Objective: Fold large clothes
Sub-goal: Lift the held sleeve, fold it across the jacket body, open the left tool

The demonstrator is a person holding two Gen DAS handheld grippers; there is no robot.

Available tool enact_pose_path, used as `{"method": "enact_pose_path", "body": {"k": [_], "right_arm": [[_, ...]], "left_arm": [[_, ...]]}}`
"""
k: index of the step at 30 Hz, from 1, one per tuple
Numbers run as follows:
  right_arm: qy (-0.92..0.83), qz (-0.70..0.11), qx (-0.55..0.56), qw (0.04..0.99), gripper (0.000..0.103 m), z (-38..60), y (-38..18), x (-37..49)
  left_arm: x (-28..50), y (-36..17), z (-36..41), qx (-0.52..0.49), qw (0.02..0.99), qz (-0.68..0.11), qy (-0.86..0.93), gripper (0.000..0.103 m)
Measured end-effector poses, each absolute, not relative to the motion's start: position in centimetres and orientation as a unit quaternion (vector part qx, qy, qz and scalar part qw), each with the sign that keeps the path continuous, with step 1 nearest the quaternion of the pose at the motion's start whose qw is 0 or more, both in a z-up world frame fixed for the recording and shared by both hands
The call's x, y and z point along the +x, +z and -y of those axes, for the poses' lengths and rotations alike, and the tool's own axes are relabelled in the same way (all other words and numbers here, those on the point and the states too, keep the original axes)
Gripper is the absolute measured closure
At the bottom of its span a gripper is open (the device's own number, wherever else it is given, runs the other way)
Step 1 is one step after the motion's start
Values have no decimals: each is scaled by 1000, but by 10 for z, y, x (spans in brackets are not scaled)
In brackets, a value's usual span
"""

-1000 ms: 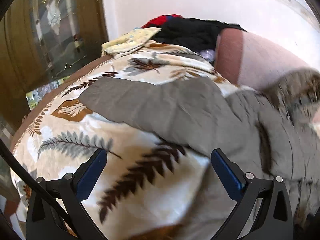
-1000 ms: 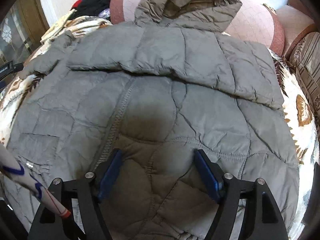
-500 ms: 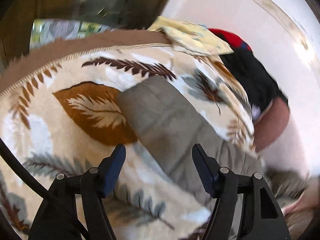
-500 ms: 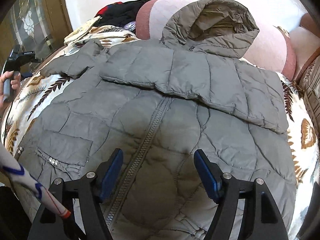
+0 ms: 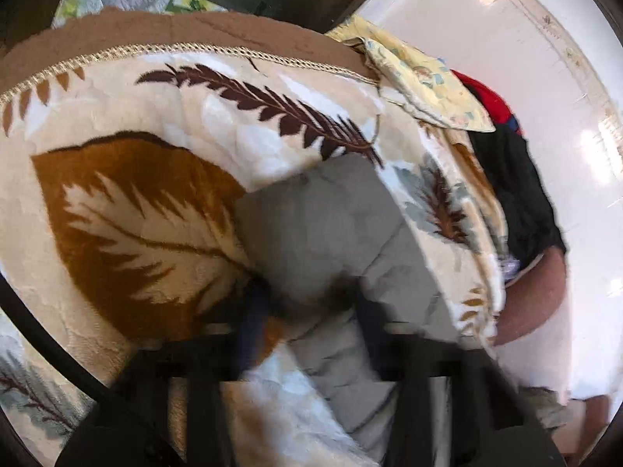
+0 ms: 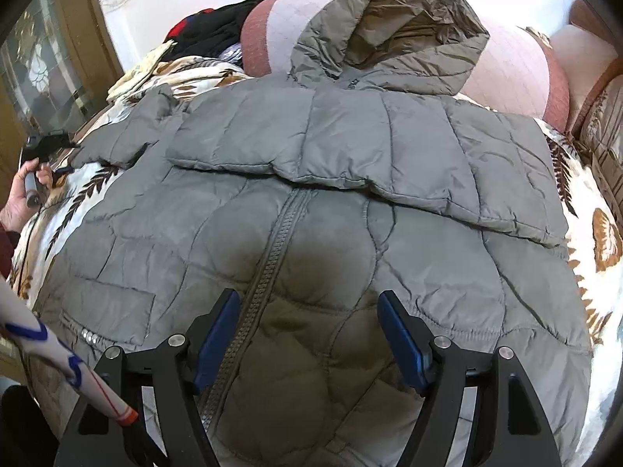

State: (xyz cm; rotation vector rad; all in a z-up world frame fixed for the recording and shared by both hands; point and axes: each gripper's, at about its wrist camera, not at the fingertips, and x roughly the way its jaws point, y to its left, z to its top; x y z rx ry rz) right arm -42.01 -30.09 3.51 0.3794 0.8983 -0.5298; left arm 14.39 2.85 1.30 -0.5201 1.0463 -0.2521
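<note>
A grey quilted hooded jacket [image 6: 311,202] lies front up on a leaf-patterned blanket [image 6: 592,210]. One sleeve [image 6: 350,155] is folded across its chest and the hood [image 6: 389,39] rests against a pink cushion. The other sleeve [image 5: 323,225] stretches out to the left. My left gripper [image 5: 307,303] is blurred, with its blue fingers straddling this sleeve's cuff end, still apart. It also shows far left in the right wrist view [image 6: 50,144]. My right gripper [image 6: 307,330] is open and empty, hovering over the jacket's lower front by the zip [image 6: 264,272].
A pile of black and red clothes [image 5: 514,194] and a yellow cloth [image 5: 420,89] lie at the bed's head. Pink cushions [image 6: 514,74] stand behind the hood. A wooden glazed door [image 6: 46,78] is at the left. A white and blue stick [image 6: 58,358] crosses the lower left.
My left gripper moved forward along the outstretched sleeve and its fingers narrowed around the cuff end. My right gripper drew back and rose, so more of the jacket shows.
</note>
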Motion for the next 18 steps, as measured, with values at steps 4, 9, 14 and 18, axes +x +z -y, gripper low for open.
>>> {"method": "enact_pose_path", "body": {"k": [4,9,14,18], "right_arm": [[-281,-399,184,854,26,316,49,-430],[-356,-367,189,839,26,357,64,-447],[-369,-365,271,811,26,379,54,-469],[-406,-383,223,799,25,376,55,-467]], "left_arm": [[137,26,-27,-231,841,-472,-129,91],[119,67,-20,-203,860,-441,-156,92],[86,133,2,-162,882,-396,-198,92],[53,184,23,-147,888,-366,-237,92]]}}
